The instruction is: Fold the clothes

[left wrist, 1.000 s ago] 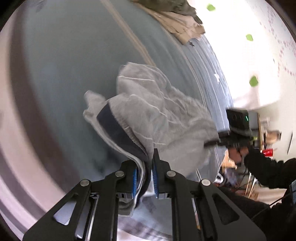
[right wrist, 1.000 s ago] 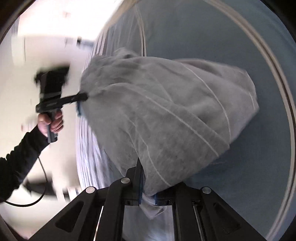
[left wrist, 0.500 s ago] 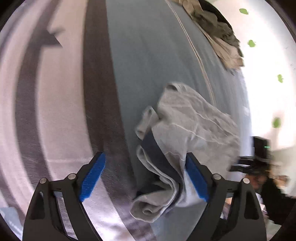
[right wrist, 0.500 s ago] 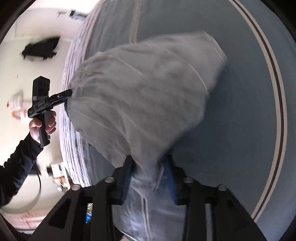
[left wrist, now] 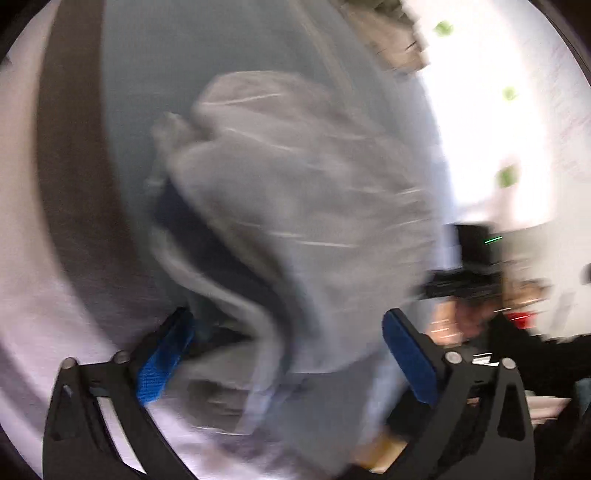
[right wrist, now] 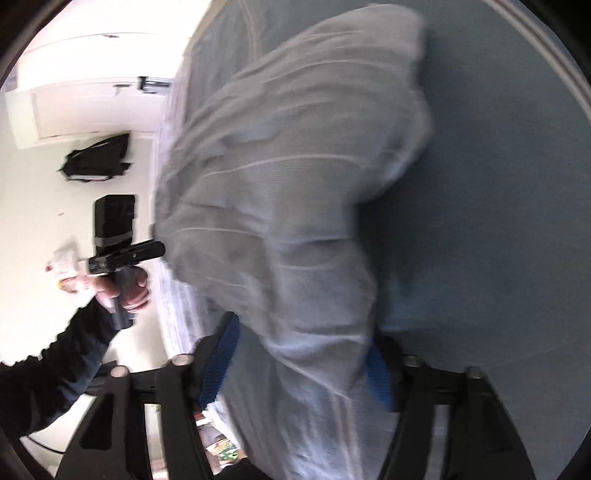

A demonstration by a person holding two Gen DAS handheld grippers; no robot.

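Right wrist: grey garment (right wrist: 295, 192) stretches lengthwise away.

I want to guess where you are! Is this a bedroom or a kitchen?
Probably a bedroom. A grey garment lies on a wide blue bedspread with striped edges, more clothes are piled at its far end, and a white wall stands behind.

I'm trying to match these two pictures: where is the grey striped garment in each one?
Left wrist view: grey garment fills the centre, reaching down between the left gripper fingers.
Right wrist view: it runs from the upper right to the bottom centre.
Shared landmark: the blue bedspread underneath.
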